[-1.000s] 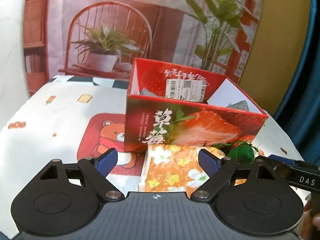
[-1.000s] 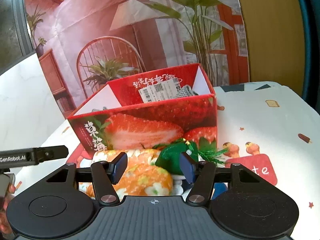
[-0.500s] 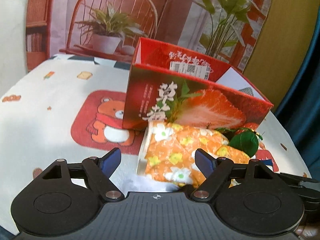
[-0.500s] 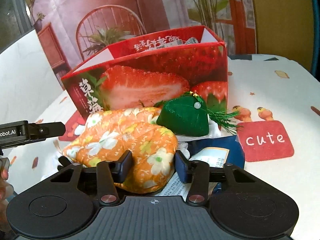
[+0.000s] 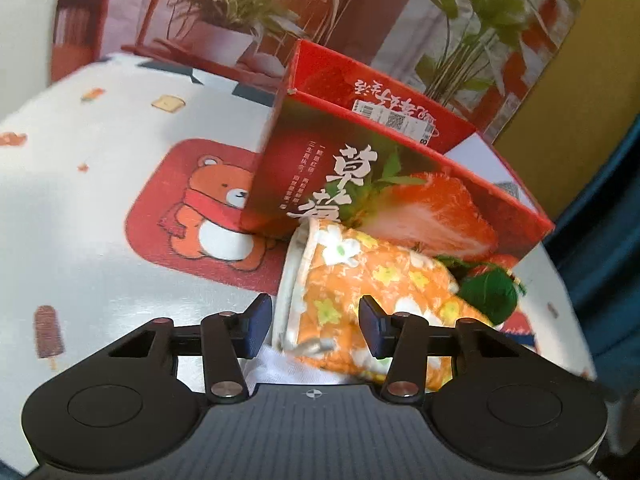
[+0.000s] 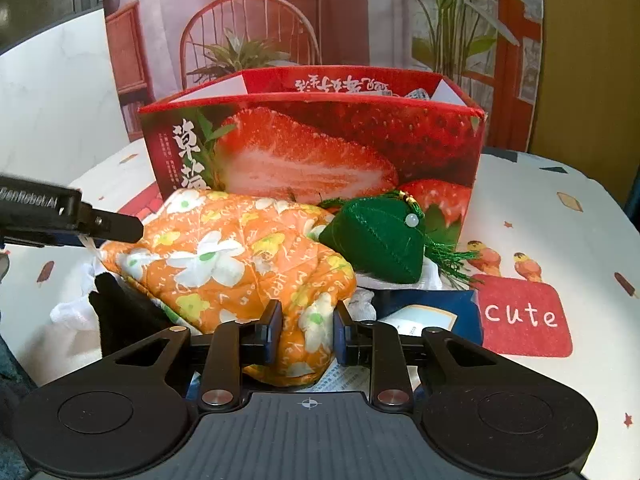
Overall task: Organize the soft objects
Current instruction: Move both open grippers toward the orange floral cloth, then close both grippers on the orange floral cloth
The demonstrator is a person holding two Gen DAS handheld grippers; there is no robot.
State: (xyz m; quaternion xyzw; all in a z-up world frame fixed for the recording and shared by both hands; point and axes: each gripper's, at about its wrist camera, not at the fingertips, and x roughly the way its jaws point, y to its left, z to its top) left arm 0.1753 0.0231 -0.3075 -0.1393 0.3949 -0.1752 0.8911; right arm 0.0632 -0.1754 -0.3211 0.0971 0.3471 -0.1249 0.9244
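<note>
An orange floral quilted pad [image 5: 360, 280] [image 6: 232, 256] lies in front of the red strawberry box [image 5: 400, 184] [image 6: 312, 144]. My left gripper [image 5: 314, 326] straddles the pad's white-edged end with its jaws closing; the left pad still stands a little off the cloth. My right gripper [image 6: 308, 330] is closing too, and its pads pinch the pad's near corner. A green plush sachet [image 6: 376, 240] [image 5: 488, 292] with a tassel rests against the pad's right side. A finger of the left gripper [image 6: 60, 216] reaches in from the left in the right wrist view.
White cloth [image 6: 68, 312] [image 5: 296, 368] and a black item [image 6: 120, 320] lie under the pad, and a blue booklet [image 6: 432, 312] lies beneath the sachet. The tablecloth shows a bear patch [image 5: 216, 208] and a red "cute" patch [image 6: 524, 316]. A printed backdrop hangs behind the table.
Both grippers came down and closer to the orange pad while narrowing their jaws. The right one went from empty jaws to pinching the pad's corner; the left now straddles its end.
</note>
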